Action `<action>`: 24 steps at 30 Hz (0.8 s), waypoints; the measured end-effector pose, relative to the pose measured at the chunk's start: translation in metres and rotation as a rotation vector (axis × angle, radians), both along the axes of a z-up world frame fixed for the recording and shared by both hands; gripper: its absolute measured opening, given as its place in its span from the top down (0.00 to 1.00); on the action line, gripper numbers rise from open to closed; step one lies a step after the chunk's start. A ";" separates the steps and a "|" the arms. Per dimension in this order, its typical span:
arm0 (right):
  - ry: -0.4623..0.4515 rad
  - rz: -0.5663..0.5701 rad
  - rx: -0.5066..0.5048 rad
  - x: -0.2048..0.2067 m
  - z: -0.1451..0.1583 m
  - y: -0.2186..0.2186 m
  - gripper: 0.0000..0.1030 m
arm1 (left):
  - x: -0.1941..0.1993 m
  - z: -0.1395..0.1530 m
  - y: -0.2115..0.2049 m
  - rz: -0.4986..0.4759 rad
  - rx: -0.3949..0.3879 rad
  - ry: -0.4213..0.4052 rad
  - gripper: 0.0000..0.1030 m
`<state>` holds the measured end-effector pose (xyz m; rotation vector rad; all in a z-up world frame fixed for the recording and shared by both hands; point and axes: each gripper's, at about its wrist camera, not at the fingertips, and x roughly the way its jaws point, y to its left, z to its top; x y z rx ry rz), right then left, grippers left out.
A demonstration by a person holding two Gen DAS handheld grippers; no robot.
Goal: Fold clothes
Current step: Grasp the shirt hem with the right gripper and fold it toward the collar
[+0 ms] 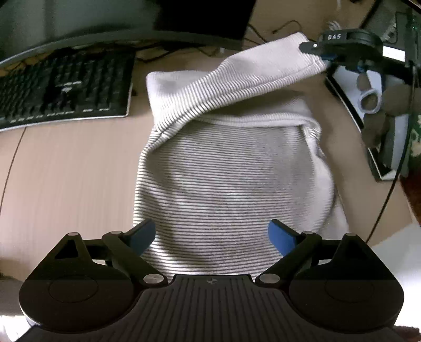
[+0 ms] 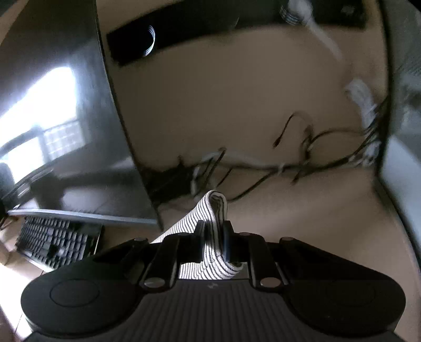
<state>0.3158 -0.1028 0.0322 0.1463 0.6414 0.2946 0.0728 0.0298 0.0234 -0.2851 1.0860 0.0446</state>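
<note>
A grey-and-white striped garment (image 1: 226, 168) lies on the light wooden desk (image 1: 68, 168). My left gripper (image 1: 211, 235) is open and empty, its blue-padded fingers spread just above the garment's near end. My right gripper (image 1: 319, 51) shows in the left wrist view at the far right, shut on a corner of the garment's upper flap, which it holds lifted above the rest. In the right wrist view the right gripper (image 2: 213, 231) pinches the striped garment (image 2: 210, 210), a fold of it poking up between the fingers.
A black keyboard (image 1: 63, 86) lies at the far left under a dark monitor (image 1: 105, 21). Cables (image 2: 289, 160) run along the desk's back. A flat black-edged device with white scissors (image 1: 369, 97) on it sits at the right.
</note>
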 end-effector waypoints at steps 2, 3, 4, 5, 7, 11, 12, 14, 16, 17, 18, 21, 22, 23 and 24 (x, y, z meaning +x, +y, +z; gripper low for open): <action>-0.004 -0.043 -0.015 -0.007 0.004 -0.008 0.88 | -0.001 0.001 0.000 -0.028 -0.006 -0.003 0.07; 0.005 -0.067 -0.021 -0.010 0.003 -0.014 0.88 | -0.001 0.000 0.000 -0.040 -0.012 -0.003 0.07; 0.017 -0.087 -0.027 -0.013 0.000 -0.019 0.88 | -0.002 0.000 0.000 -0.051 -0.019 -0.002 0.07; 0.029 -0.110 -0.036 -0.016 -0.003 -0.023 0.88 | -0.001 -0.001 -0.001 -0.060 -0.026 0.001 0.06; 0.047 -0.141 -0.064 -0.023 -0.011 -0.030 0.88 | -0.001 -0.004 -0.002 -0.077 -0.040 0.007 0.06; 0.075 -0.196 -0.111 -0.036 -0.022 -0.045 0.87 | 0.007 -0.009 -0.009 -0.096 -0.064 0.025 0.06; 0.075 -0.198 -0.116 -0.039 -0.020 -0.050 0.87 | 0.009 -0.009 -0.011 -0.100 -0.063 0.023 0.06; 0.067 -0.180 -0.125 -0.045 -0.015 -0.055 0.87 | 0.017 -0.009 -0.017 -0.104 -0.057 0.011 0.06; 0.053 -0.105 -0.134 -0.049 -0.010 -0.047 0.82 | 0.025 -0.011 -0.024 -0.106 -0.052 0.012 0.06; 0.056 -0.059 -0.129 -0.053 -0.009 -0.042 0.74 | 0.029 -0.013 -0.028 -0.107 -0.050 0.020 0.06; 0.075 -0.029 -0.103 -0.056 -0.011 -0.040 0.71 | 0.032 -0.015 -0.033 -0.110 -0.046 0.038 0.06; 0.207 0.055 0.072 -0.058 -0.032 -0.028 0.68 | 0.032 -0.019 -0.037 -0.083 -0.027 0.048 0.06; 0.241 0.064 0.115 -0.056 -0.040 -0.024 0.68 | 0.032 -0.020 -0.037 -0.067 -0.022 0.049 0.06; 0.266 0.061 0.146 -0.055 -0.048 -0.020 0.68 | 0.034 -0.022 -0.035 -0.038 -0.025 0.054 0.06; 0.260 0.052 0.147 -0.055 -0.052 -0.017 0.68 | 0.035 -0.024 -0.032 -0.005 -0.032 0.064 0.06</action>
